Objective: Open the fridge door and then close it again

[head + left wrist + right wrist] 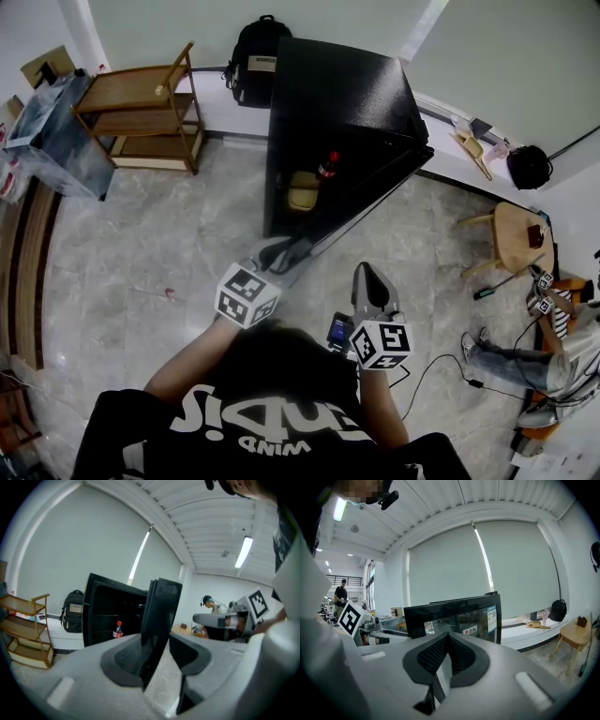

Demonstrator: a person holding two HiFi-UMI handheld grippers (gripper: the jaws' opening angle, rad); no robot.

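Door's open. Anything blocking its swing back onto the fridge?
Nothing visible. The bottle and the yellow item sit back inside the fridge, clear of the swing of the fridge door. The door's edge stands between the open jaws of the left gripper.

1. Wooden shelf rack, back left, near the wall.
2. Black backpack against the back wall, just right of the rack.
3. Small wooden table at right.
4. Black bag on the ledge behind the table.
5. Second person at far right.
6. Black cable on the floor.
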